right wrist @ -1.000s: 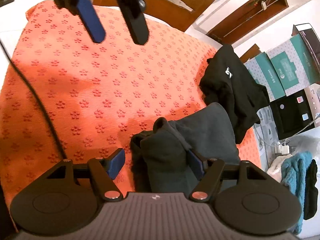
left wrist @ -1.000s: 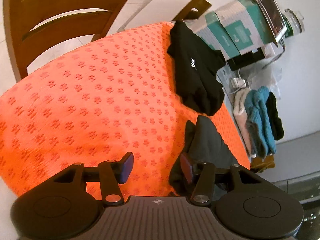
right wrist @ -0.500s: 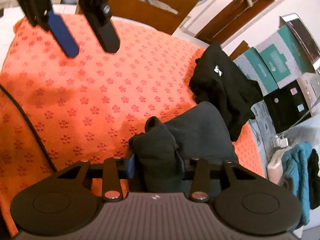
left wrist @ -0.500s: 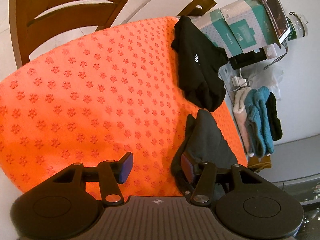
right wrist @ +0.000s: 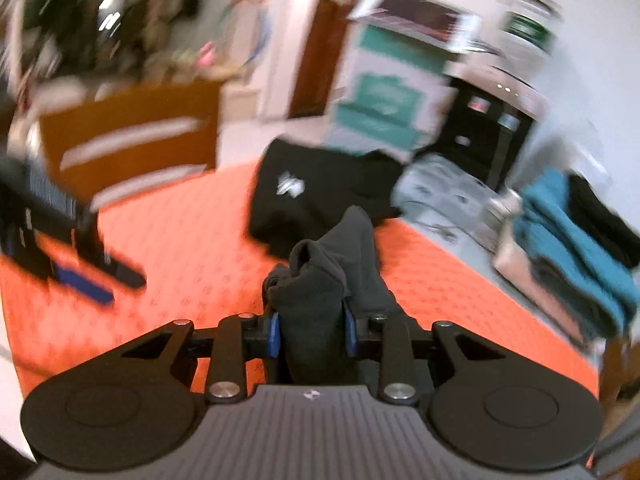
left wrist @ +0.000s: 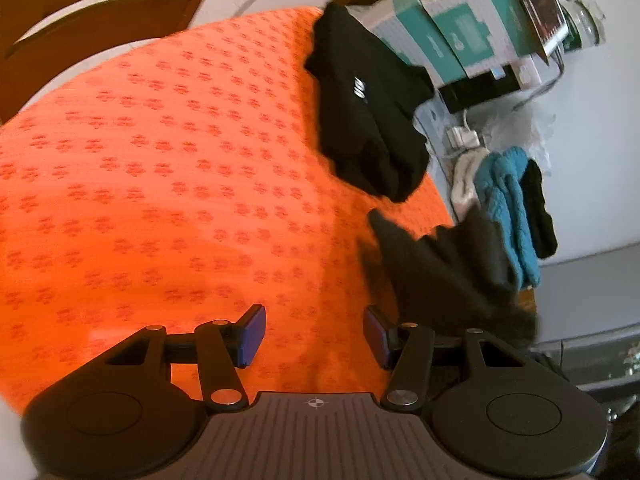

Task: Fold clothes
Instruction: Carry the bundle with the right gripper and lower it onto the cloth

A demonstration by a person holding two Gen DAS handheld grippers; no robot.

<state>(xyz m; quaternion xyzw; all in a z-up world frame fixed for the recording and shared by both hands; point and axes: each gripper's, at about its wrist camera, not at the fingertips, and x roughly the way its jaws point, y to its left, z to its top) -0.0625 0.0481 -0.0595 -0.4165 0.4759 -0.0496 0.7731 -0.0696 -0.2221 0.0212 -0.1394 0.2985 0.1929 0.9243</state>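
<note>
- While the right hand-held gripper angles down over the table, its jaws have just been closing and now clamp a bunched dark grey garment, whose blurred, raised end shows at the right edge of the orange cloth in the left wrist view.
- The left hand-held gripper tilts downward above the orange cloth, jaws apart with only cloth seen between them.
- A black garment with a small white mark lies at the far edge of the cloth, near the teal boxes.
- A pile of teal and black clothes sits off the cloth to the right.
- A wooden chair stands behind the table.
</note>
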